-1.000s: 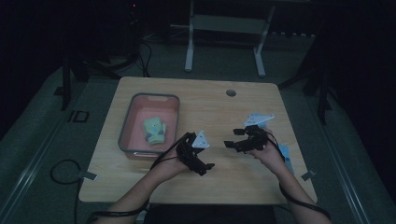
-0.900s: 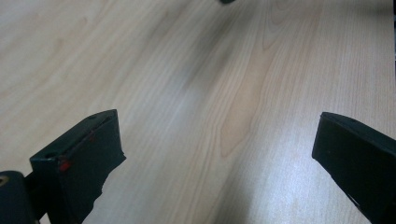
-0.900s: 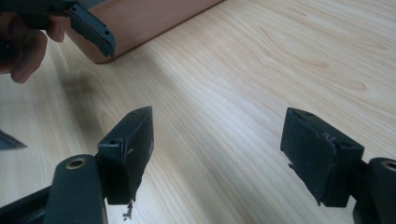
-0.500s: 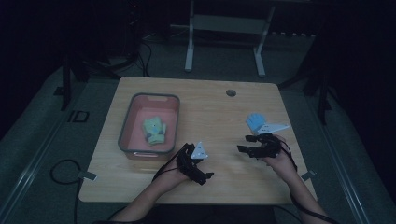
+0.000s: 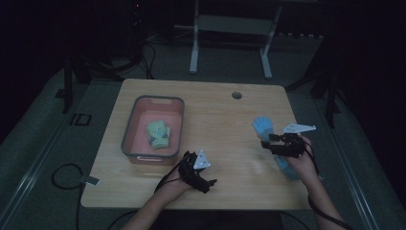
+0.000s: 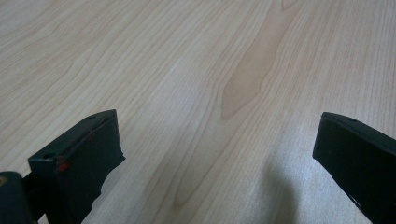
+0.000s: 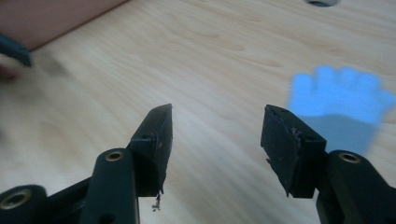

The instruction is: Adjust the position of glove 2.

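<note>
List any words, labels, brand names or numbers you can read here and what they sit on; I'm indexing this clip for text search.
No readable text in any view.
The blue glove, the green glove in the pink bin, the wooden table and both claws carry no visible lettering.
The small tag on the floor cable is too small and dark to tell.
</note>
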A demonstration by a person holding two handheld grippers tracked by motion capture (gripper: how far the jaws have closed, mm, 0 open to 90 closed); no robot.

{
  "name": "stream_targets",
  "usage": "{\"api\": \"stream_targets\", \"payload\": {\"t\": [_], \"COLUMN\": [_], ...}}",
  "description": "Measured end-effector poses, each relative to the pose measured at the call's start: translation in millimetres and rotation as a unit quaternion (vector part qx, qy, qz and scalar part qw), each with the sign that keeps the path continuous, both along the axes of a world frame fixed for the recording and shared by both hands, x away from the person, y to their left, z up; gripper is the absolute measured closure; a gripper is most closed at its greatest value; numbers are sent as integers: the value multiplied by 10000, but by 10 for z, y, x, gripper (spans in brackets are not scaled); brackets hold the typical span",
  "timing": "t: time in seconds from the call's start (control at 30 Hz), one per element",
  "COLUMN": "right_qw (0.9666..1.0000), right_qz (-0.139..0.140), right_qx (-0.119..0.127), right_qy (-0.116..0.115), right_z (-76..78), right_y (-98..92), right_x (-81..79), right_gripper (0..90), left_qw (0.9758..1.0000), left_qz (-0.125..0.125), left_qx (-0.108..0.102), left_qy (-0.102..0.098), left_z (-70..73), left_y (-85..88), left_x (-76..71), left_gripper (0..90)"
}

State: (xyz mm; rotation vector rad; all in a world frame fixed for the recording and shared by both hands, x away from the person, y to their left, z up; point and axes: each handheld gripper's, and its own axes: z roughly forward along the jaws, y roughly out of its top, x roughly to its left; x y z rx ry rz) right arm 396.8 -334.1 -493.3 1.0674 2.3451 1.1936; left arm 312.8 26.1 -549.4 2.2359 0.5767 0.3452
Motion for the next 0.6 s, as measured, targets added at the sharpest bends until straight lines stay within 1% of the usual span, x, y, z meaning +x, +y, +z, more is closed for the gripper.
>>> {"api": "stream_targets", "payload": {"t": [0.07, 0.1, 0.13, 0.17, 0.2, 0.23, 0.27, 0.3, 0.33, 0.37, 0.4, 0.43, 0.47, 0.5, 0.57, 0.6], "right_qw": [10000, 9999, 9997, 9995, 9995, 9993, 9989, 9988, 9988, 9988, 9988, 9988, 9988, 9988, 9982, 9976], "right_qz": [-30, -152, -221, -304, -304, -353, -433, -466, -466, -474, -445, -445, -413, -413, -424, -452], "right_qx": [20, -2, -50, -73, -73, -84, -179, -156, -156, -149, -180, -180, -240, -240, -393, -473], "right_qy": [-5, -78, -111, -70, -70, -86, -85, -52, -52, -45, 19, 19, 106, 106, 184, 222], "right_z": [6, 15, 18, 21, 21, 21, 17, 12, 12, 6, -31, -31, -84, -84, -149, -179], "right_y": [-22, -68, -82, -108, -108, -126, -156, -171, -171, -182, -197, -197, -187, -187, -167, -157], "right_x": [26, 102, 133, 190, 190, 236, 332, 386, 386, 426, 553, 553, 653, 653, 753, 798], "right_gripper": [477, 477, 477, 477, 477, 477, 492, 500, 500, 500, 540, 540, 560, 560, 567, 569], "left_qw": [10000, 9999, 9999, 9998, 9998, 9997, 9997, 9998, 9998, 9998, 9997, 9997, 9997, 9997, 9997, 9995], "left_qz": [18, 69, 69, 71, 90, 106, 110, 102, 102, 102, 98, 93, 78, 78, 84, 97], "left_qx": [-16, 14, 14, -27, -41, -46, -59, -87, -87, -87, -92, -103, -116, -116, -116, -87], "left_qy": [-28, -133, -133, -189, -191, -212, -221, -169, -169, -169, -208, -201, -202, -202, -221, -290], "left_z": [-3, -2, -2, 1, 5, 7, 7, 4, 4, 4, 2, 1, 1, 1, -3, -6], "left_y": [4, 6, 6, 13, 18, 22, 26, 29, 29, 29, 28, 27, 27, 27, 29, 29], "left_x": [-14, -27, -27, -34, -36, -37, -37, -35, -35, -35, -44, -46, -49, -49, -52, -57], "left_gripper": [12, 12, 12, 12, 12, 12, 12, 12, 12, 12, 12, 12, 12, 12, 12, 12]}}
